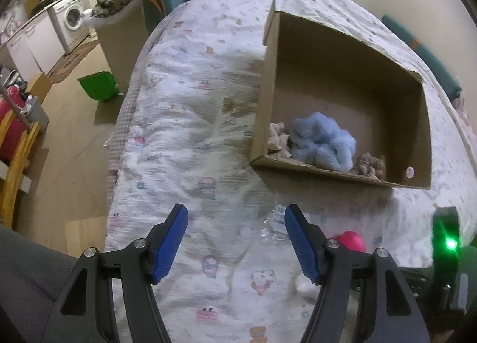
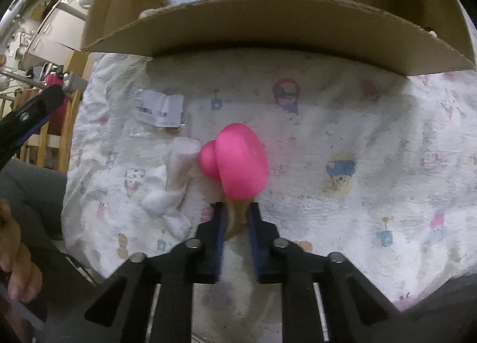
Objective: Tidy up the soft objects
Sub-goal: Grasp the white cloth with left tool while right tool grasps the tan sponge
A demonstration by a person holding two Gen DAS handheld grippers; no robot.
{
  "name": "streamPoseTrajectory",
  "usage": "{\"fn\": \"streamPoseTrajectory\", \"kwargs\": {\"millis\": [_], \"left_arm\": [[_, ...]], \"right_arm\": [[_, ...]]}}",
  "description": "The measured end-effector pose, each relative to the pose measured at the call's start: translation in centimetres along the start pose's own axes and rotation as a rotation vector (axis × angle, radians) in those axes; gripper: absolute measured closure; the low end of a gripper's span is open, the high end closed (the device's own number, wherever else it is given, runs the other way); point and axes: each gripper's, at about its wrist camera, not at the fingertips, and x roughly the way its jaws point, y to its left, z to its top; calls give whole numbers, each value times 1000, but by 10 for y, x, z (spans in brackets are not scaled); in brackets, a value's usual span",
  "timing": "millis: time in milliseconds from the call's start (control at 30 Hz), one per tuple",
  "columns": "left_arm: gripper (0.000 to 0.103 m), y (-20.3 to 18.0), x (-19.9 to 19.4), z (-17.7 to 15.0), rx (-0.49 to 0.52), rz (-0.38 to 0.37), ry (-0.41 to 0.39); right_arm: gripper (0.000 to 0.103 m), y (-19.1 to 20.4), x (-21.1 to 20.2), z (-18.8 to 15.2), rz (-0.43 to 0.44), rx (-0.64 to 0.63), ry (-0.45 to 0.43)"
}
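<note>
Honestly, right hand-held gripper [image 2: 235,211] pinches just the tan stem under the glossy pink heart-shaped toy [image 2: 240,161]; might slip before the cardboard box [image 2: 268,29], left hand-held gripper [image 1: 235,241] wide, empty

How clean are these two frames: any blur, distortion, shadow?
Left wrist: sharp, strong fisheye bending of the open cardboard box; green indicator light flares. Right wrist: bright pink rounded toy soft; box wall shadows the printed white quilt.
</note>
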Motion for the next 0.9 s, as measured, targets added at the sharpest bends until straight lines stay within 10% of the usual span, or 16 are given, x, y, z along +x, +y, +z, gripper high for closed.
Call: {"fn": "streamPoseTrajectory", "kwargs": {"millis": [900], "left_arm": [[39,-67,49,-54,235,-180,285]], "right_arm": [[89,-21,-87,-3,66,102,-362]]}}
